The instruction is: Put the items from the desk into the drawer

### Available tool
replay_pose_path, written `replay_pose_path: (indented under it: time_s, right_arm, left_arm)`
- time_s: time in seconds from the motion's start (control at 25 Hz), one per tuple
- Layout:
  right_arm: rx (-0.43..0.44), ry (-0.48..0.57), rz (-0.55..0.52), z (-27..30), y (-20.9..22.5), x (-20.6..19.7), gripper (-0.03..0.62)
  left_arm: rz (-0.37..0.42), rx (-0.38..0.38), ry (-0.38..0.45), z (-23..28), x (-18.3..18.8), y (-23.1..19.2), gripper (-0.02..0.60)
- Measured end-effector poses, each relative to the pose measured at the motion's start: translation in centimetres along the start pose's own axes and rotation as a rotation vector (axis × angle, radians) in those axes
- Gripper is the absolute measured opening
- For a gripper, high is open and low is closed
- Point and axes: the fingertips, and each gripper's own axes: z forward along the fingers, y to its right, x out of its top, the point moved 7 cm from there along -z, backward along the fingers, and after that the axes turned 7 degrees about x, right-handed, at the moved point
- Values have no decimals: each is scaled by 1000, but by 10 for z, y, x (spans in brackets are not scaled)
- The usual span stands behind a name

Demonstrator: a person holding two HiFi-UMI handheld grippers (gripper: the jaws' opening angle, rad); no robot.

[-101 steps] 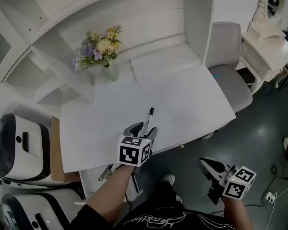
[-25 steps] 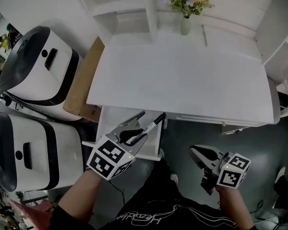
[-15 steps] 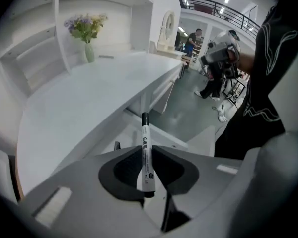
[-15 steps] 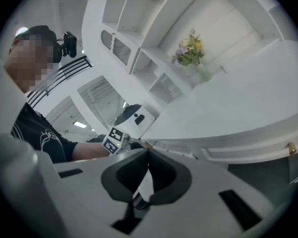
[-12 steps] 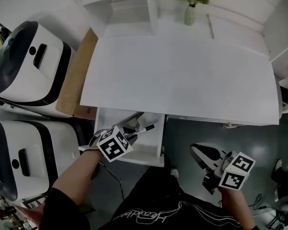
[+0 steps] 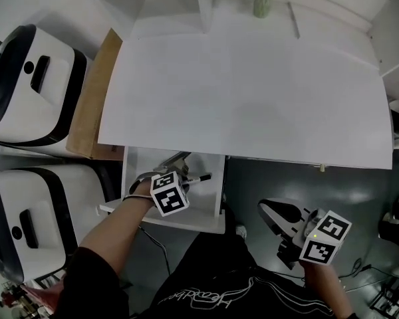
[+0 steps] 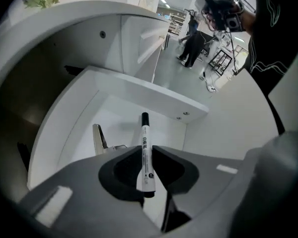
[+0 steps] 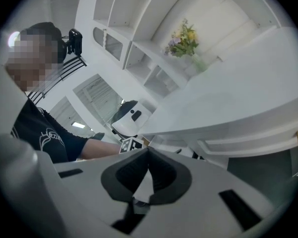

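Left gripper (image 7: 145, 175), fingers (image 7: 165, 166) clamped on the marker (image 7: 145, 148), points steeply into the open drawer (image 7: 139, 90) beneath the counter's (image 6: 246, 98) front-left corner. Released too high, the marker could bounce out or strike the metal piece (image 7: 97, 138) lying inside. Right gripper (image 8: 148, 152): closed, empty.

vase (image 6: 261, 4) cropped by top edge, marker (image 7: 146, 152) print unreadable
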Motion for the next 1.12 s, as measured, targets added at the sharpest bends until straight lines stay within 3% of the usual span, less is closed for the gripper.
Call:
replay_pose_path:
  time_s: [0.28,0.48,0.6,0.8,0.92,1.12]
  right_arm:
    - [-5,-3,29,-2,9,-2,8]
    - [6,29,49,-3,15,-2,8]
    - [4,34,46,-5,15,-2,8]
    - [4,40,29,-17,8,-1,8]
    - [4,45,3,-24,2,2,8]
    - [-2,35,-78,-31,-12,7,8]
  left_arm:
    - [-15,-7,-37,25,-9,2,75]
    - [40,0,-61,37,-14,5,82]
    - [19,-15,-61,39,-13,5,162]
    - [-8,-15,-47,19,-12,3,211]
    - [-33,33,23,-15,-2,-1,221]
    - [-83,193,225,-90,21,-2,213]
